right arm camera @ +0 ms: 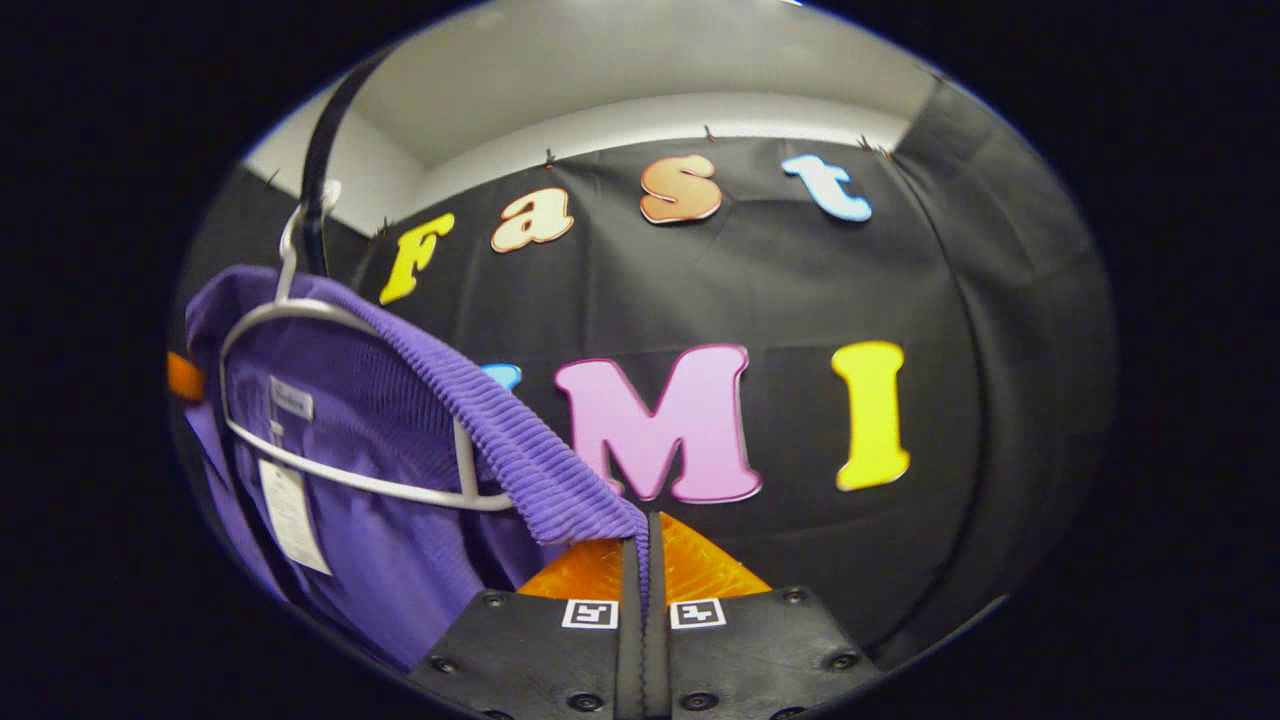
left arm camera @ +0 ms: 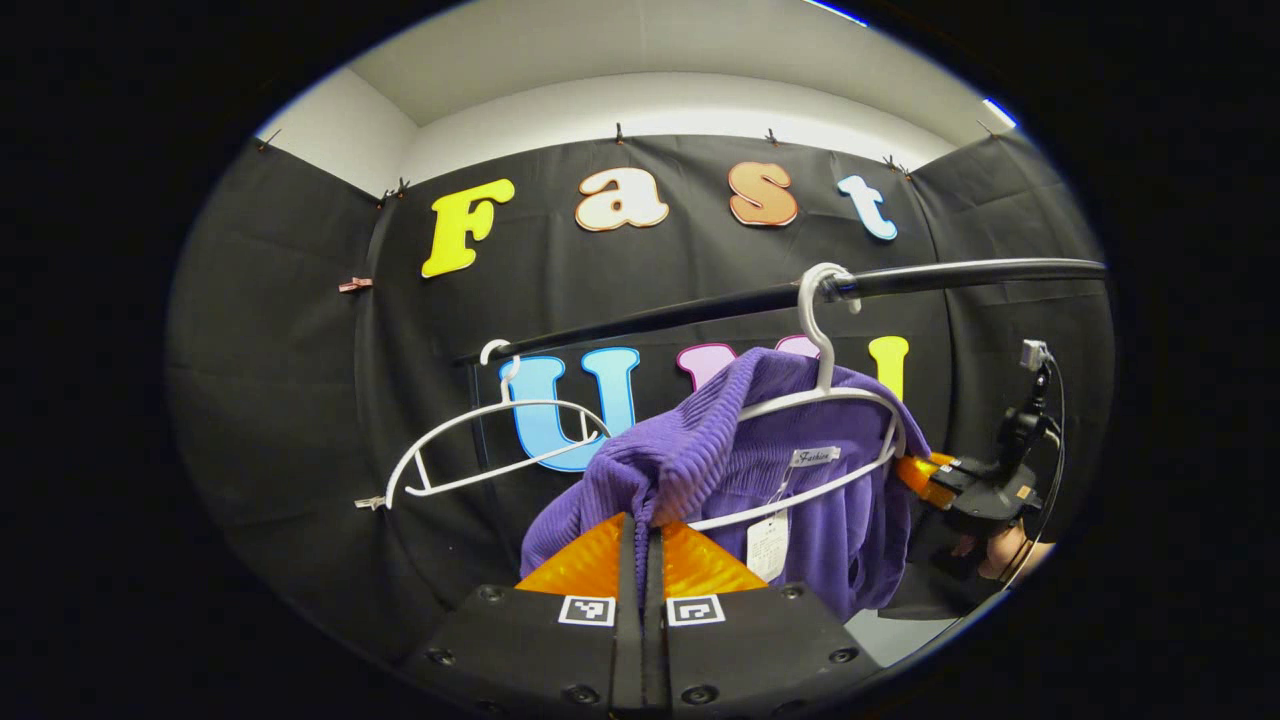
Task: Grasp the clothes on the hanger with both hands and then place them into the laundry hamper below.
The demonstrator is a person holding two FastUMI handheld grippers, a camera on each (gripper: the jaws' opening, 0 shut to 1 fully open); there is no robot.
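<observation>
- A purple ribbed sweater (left arm camera: 800, 500) hangs on a white plastic hanger (left arm camera: 830, 420), whose hook is looped over a black rail (left arm camera: 700, 310) running across the booth.
- In the left gripper view, the left gripper (left arm camera: 641, 545) has its two fingers pressed together on a fold of the sweater's shoulder, the knit bunched up just above the tips.
- In the right gripper view, the right gripper (right arm camera: 645, 545) is likewise closed tight on the sweater's other shoulder edge, which stretches in a taut ribbed band from the hanger down to the fingertips.
- The right gripper also appears at the far right of the left gripper view, touching the sweater's far side, with part of a hand (left arm camera: 1005, 550) beneath it.
- White paper tags (left arm camera: 768, 545) dangle from the sweater's neckline inside the hanger.
- A second, bare white hanger (left arm camera: 480, 450) hangs farther along the same rail, apart from the sweater.
</observation>
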